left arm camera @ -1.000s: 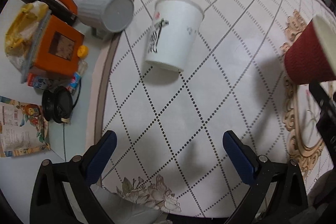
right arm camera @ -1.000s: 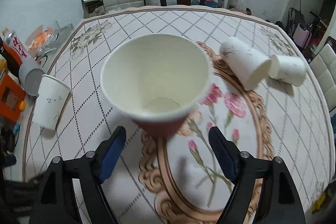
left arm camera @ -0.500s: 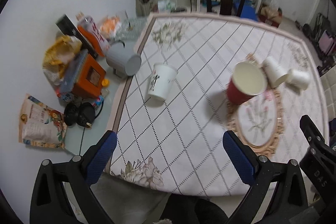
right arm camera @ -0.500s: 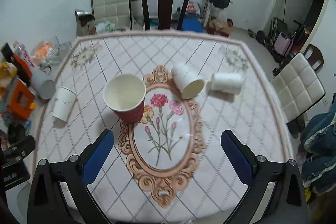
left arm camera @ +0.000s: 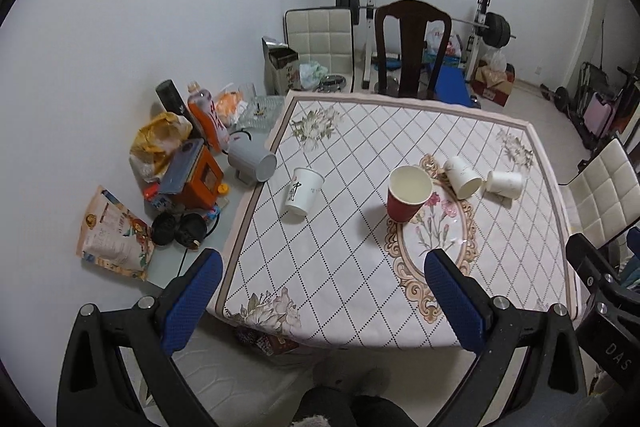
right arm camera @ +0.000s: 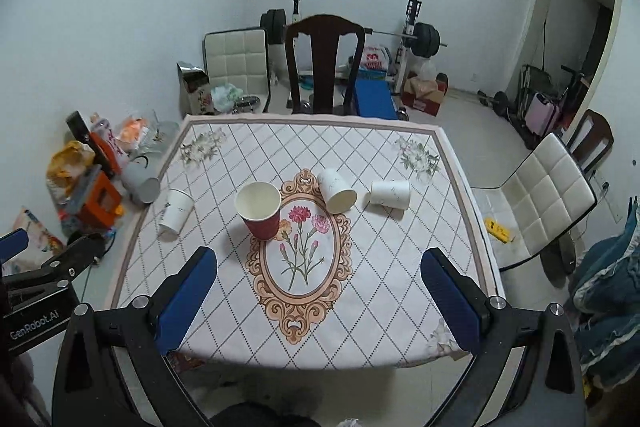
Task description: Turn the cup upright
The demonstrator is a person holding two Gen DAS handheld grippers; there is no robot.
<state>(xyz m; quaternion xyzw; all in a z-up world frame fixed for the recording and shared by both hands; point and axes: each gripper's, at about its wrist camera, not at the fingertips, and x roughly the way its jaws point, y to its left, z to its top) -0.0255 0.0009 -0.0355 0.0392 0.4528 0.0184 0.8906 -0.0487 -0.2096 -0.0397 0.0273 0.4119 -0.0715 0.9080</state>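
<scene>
Red cup (right arm camera: 259,209) upright on worktop (right arm camera: 380,267), left of centre; both grippers (left arm camera: 324,303) (right arm camera: 318,301) spread wide, empty, well back; risk: toppled white cups (right arm camera: 338,190) nearby roll if worktop is bumped.

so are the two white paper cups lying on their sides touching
Apart: the right wrist view shows tablecloth between the nearer cup and the farther cup.

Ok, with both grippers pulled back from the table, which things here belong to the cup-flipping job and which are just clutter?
Job:
red cup, upright
white cup with black print, upright
two white cups on their sides

Clutter:
grey tumbler on its side
orange box
snack bag
orange-labelled bottle
</scene>
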